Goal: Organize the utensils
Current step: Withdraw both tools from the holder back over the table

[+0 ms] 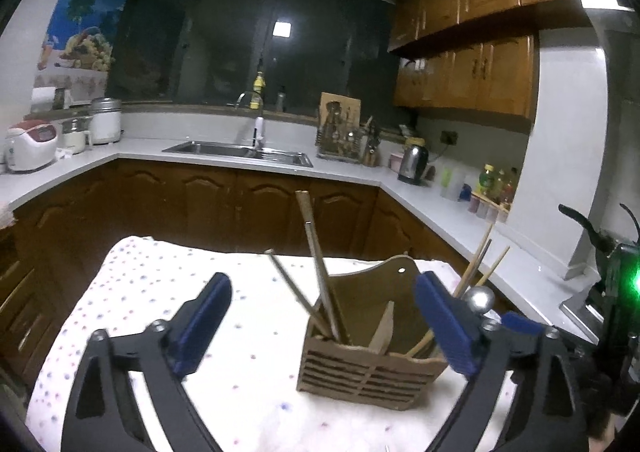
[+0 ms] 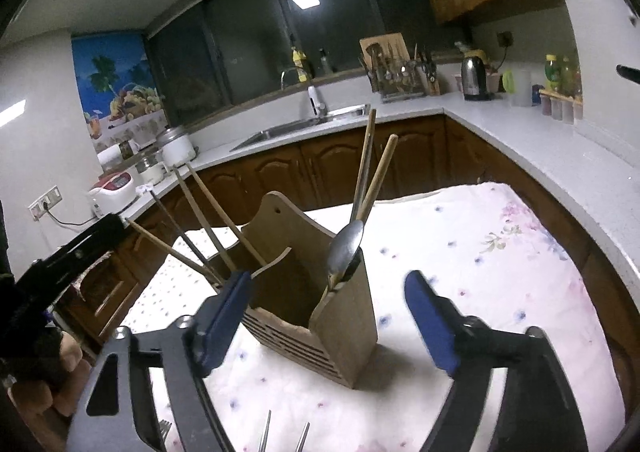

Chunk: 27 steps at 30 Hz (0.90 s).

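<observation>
A wooden utensil holder (image 1: pixel 372 364) stands upright on a table under a dotted white cloth (image 1: pixel 160 312). In the left wrist view, metal and wooden handles (image 1: pixel 320 284) lean out of its left compartment. Chopsticks (image 1: pixel 476 272) and a spoon bowl (image 1: pixel 478 300) rise at its right. My left gripper (image 1: pixel 324 292) is open in front of the holder with nothing between its pads. In the right wrist view the holder (image 2: pixel 344 332) holds a spoon (image 2: pixel 346 248), chopsticks (image 2: pixel 380 172) and more sticks (image 2: pixel 208 228). My right gripper (image 2: pixel 328 284) is open, with the holder just beyond its fingers.
Metal utensil tips (image 2: pixel 284 434) and a fork (image 2: pixel 164 428) lie on the cloth under the right gripper. The left gripper's black frame (image 2: pixel 60 260) shows at the left edge. An L-shaped counter carries a sink (image 1: pixel 240 150), a kettle (image 1: pixel 414 164) and a rice cooker (image 1: pixel 30 144).
</observation>
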Each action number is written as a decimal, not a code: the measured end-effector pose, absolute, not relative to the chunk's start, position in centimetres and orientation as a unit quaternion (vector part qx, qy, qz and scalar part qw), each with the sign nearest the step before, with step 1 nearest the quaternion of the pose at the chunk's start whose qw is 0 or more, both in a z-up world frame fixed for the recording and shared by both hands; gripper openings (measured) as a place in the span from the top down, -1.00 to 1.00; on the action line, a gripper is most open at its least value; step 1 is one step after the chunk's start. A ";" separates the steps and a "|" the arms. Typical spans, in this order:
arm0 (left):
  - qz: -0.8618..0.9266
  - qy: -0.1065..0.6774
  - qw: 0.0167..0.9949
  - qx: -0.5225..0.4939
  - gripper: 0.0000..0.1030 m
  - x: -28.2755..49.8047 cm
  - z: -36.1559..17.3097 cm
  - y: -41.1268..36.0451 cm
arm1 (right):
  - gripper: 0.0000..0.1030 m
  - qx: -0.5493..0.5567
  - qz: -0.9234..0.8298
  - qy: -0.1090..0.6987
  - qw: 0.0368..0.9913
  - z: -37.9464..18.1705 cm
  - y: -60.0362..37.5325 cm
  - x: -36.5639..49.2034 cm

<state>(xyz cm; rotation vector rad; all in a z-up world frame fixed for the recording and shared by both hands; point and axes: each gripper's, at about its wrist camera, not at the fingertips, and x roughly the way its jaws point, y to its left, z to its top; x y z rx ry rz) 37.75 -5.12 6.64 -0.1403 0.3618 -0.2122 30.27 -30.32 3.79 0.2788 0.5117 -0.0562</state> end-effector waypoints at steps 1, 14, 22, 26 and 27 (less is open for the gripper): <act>-0.103 0.178 0.976 -0.071 -0.94 37.2 6.6 -4.9 | -0.60 0.138 -0.026 0.253 0.957 3.8 -30.2 30.0; -0.089 0.180 0.978 -0.053 -0.98 30.5 6.8 -2.2 | -0.70 0.147 -0.012 0.231 0.962 5.2 -28.6 24.9; -0.078 0.176 0.981 -0.035 -0.98 24.2 6.7 -1.3 | -0.78 0.137 -0.007 0.208 0.968 6.4 -26.9 20.9; -0.074 0.182 0.980 -0.036 -0.98 21.5 6.6 -0.7 | -0.79 0.133 -0.001 0.196 0.972 6.7 -26.1 18.5; -0.073 0.186 0.979 -0.039 -0.98 20.8 6.5 -0.6 | -0.79 0.132 0.000 0.194 0.972 6.7 -25.8 18.0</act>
